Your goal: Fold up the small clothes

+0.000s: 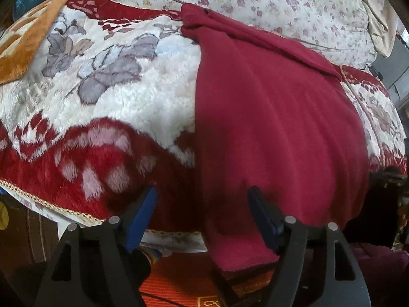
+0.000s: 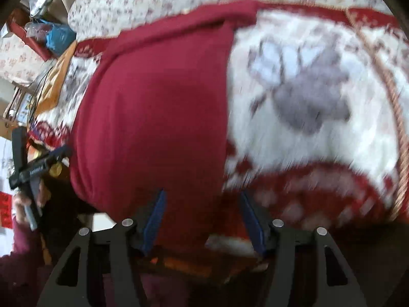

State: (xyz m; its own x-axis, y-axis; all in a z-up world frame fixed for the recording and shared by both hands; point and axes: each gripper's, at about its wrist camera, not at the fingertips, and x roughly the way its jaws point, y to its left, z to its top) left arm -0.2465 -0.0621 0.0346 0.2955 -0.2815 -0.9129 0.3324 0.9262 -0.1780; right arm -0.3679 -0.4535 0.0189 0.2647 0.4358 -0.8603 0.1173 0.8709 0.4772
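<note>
A dark red garment (image 1: 276, 117) lies lengthwise on a fluffy white, red and grey blanket (image 1: 122, 97), and its near end hangs over the bed's front edge. My left gripper (image 1: 203, 202) hovers open over the garment's near left edge, its blue pads (image 1: 149, 204) apart and not pressing the cloth. The right wrist view is blurred. There the garment (image 2: 153, 117) fills the middle, and my right gripper (image 2: 202, 209) stands open over its near right edge. The left gripper (image 2: 38, 166) shows at the far left, held by a hand.
A floral quilt (image 1: 268, 2) covers the back of the bed. An orange-brown cushion (image 1: 28, 33) lies at the far left. An orange mat (image 1: 179, 278) is on the floor below the bed edge. Bags and boxes (image 2: 48, 33) are piled beside the bed.
</note>
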